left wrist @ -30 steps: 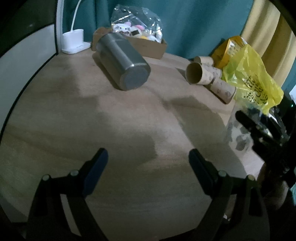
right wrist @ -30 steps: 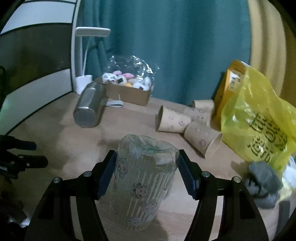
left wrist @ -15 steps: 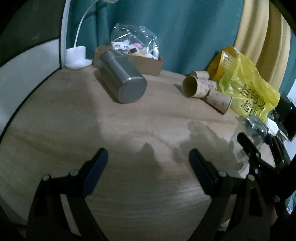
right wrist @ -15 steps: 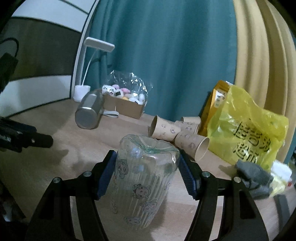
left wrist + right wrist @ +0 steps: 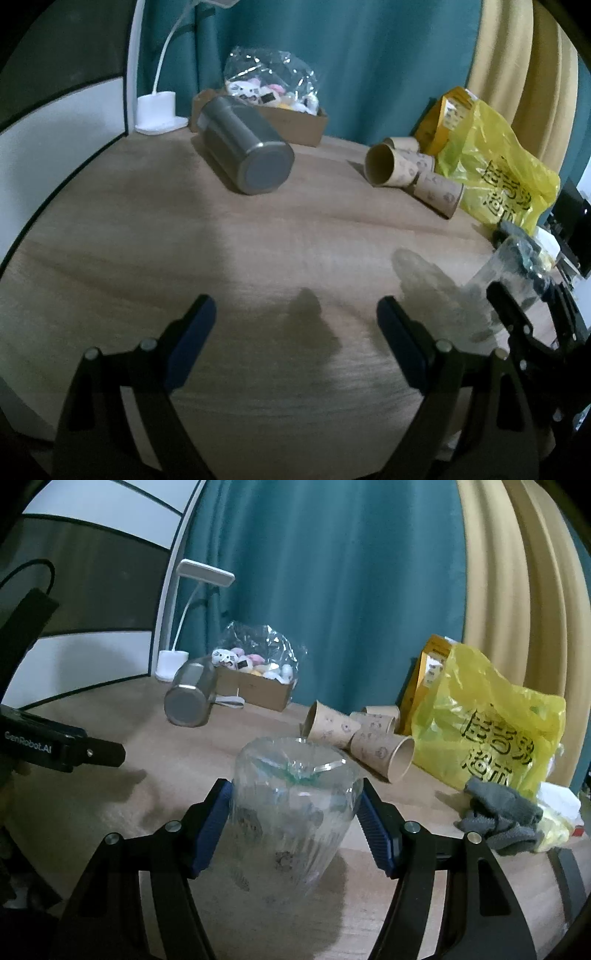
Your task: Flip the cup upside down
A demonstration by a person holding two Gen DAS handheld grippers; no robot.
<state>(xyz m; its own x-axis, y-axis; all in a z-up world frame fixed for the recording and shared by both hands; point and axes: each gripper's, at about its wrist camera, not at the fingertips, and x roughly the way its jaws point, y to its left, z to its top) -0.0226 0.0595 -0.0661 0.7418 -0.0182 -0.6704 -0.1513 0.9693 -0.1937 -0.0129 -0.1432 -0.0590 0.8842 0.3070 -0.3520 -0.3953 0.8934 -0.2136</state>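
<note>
A clear ribbed glass cup (image 5: 288, 812) with small cartoon prints sits between the blue pads of my right gripper (image 5: 295, 819), which is shut on it and holds it tilted above the wooden table (image 5: 184, 782). The same cup shows at the right edge of the left wrist view (image 5: 506, 273), inside the right gripper's black fingers. My left gripper (image 5: 295, 339) is open and empty, low over the table's near part. It also shows at the left edge of the right wrist view (image 5: 92, 753).
A steel tumbler (image 5: 247, 158) lies on its side at the back left. Paper cups (image 5: 402, 170) lie beside a yellow plastic bag (image 5: 495, 173). A cardboard box of toys (image 5: 273, 99), a white lamp base (image 5: 155, 114) and a grey cloth (image 5: 498, 816) are also there.
My right gripper has lifted and tilted the glass cup, and its view has swung upward. My left gripper has drawn back and tipped up, staying open.
</note>
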